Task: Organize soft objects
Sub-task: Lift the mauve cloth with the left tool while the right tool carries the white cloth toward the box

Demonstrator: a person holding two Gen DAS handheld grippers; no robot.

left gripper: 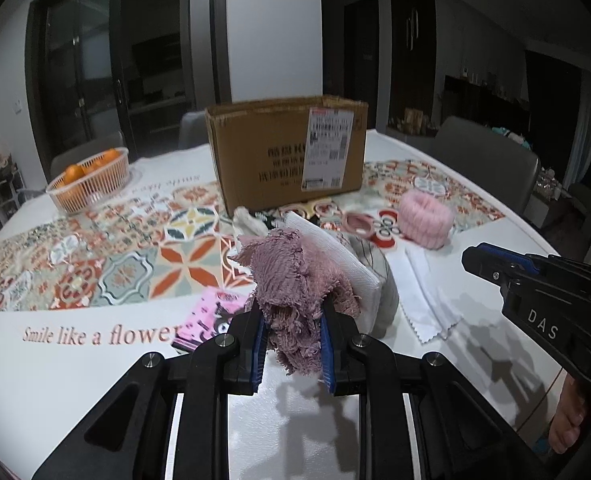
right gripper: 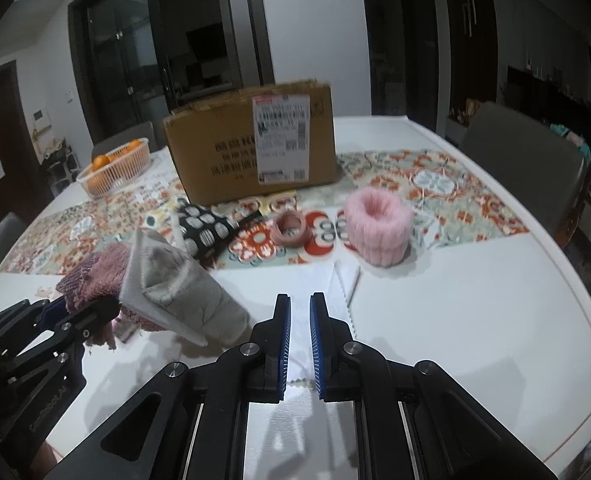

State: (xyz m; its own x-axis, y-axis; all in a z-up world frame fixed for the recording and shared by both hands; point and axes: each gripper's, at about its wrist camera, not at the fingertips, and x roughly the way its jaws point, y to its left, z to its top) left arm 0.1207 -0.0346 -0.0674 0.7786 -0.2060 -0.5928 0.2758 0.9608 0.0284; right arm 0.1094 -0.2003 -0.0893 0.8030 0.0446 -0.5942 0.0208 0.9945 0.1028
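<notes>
The left gripper (left gripper: 293, 344) is clamped on a mauve rag (left gripper: 295, 280), holding it up off the table (left gripper: 75, 380), well short of the box (left gripper: 287, 152). A white cloth (left gripper: 335, 264) and a grey roll (left gripper: 379, 280) sit right behind the rag; whether they are caught too I cannot tell. The right gripper (right gripper: 300, 344) has its jaws nearly together with only a narrow gap, nothing between them, above a white wipe (right gripper: 345, 276). Probably best to carry the rag high over the box's near wall before letting go. Nearer the box lie a pink cuff (right gripper: 377, 226) and a ring (right gripper: 291, 229).
</notes>
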